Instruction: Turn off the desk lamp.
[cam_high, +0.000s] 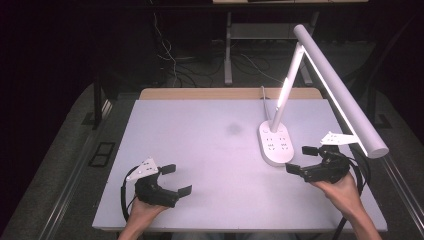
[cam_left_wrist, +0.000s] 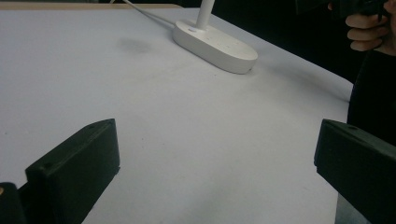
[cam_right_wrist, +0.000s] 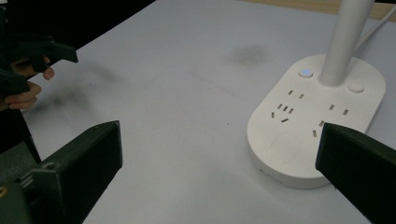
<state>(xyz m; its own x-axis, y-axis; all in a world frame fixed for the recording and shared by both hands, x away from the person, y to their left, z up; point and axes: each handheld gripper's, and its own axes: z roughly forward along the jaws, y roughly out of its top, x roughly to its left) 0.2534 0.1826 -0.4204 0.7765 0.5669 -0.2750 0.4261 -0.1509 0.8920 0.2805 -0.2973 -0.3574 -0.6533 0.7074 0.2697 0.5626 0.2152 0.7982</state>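
A white desk lamp stands on the table's right half, its oval base (cam_high: 275, 142) bearing socket slots and two buttons, its lit bar (cam_high: 340, 90) reaching toward the front right. My left gripper (cam_high: 176, 179) hovers open near the front left of the table, nothing between its jaws. My right gripper (cam_high: 301, 160) is open just right of the lamp base. In the right gripper view the lamp base (cam_right_wrist: 317, 116) lies between and beyond the jaws, with a lit blue button (cam_right_wrist: 306, 72). The left gripper view shows the lamp base (cam_left_wrist: 215, 44) far off.
The table top (cam_high: 200, 150) is a pale grey sheet with a dark smudge (cam_high: 233, 129) near its middle. The lamp's cord (cam_high: 263, 97) runs off the far edge. Cables and a desk leg (cam_high: 228, 50) lie on the dark floor beyond.
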